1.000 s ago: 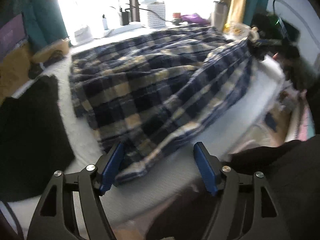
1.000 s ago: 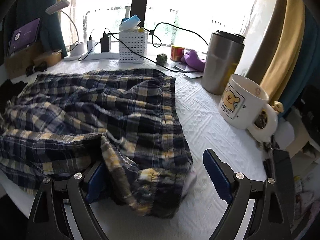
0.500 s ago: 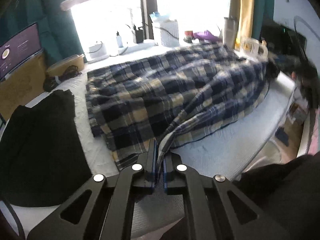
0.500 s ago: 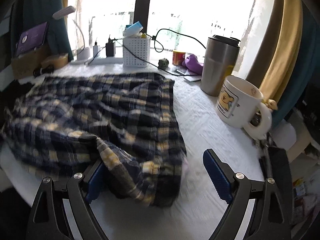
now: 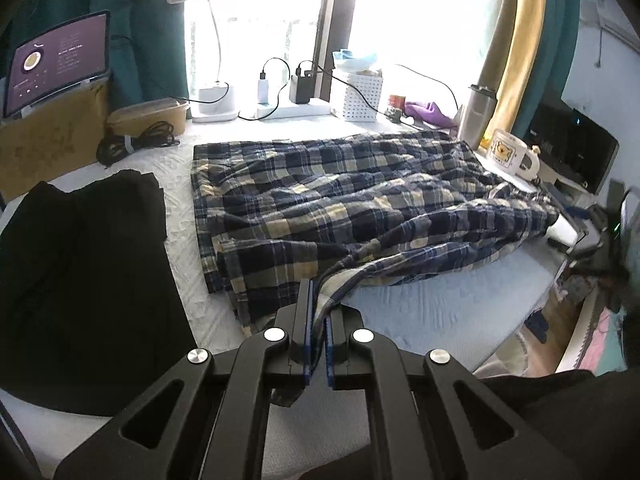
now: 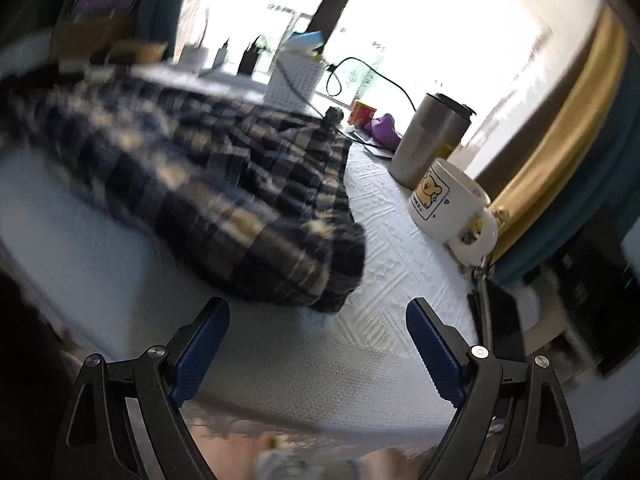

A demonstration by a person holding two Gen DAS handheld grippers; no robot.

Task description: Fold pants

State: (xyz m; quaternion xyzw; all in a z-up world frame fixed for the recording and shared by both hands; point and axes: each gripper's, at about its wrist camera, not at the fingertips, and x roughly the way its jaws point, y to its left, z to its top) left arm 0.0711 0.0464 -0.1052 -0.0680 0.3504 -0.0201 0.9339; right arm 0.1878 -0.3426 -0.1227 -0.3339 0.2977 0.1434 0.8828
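Pinching near hem of blue-and-cream plaid cotton pants [image 5: 332, 204] in my left gripper [image 5: 317, 320], jaws closed, to lift for fold; pants on white desk [image 5: 432, 312]. Right gripper [image 6: 318, 344] jaws wide, holding nothing, free for second corner.

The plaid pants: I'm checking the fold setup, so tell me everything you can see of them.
The plaid pants are navy, cream and tan checked woven cloth, spread rumpled across the white textured table cover, not yet folded. The near edge is pinched between the shut fingers of the left gripper and lifted into a ridge. The black garment lies beside them, apart. The right gripper is open and empty, short of their end.
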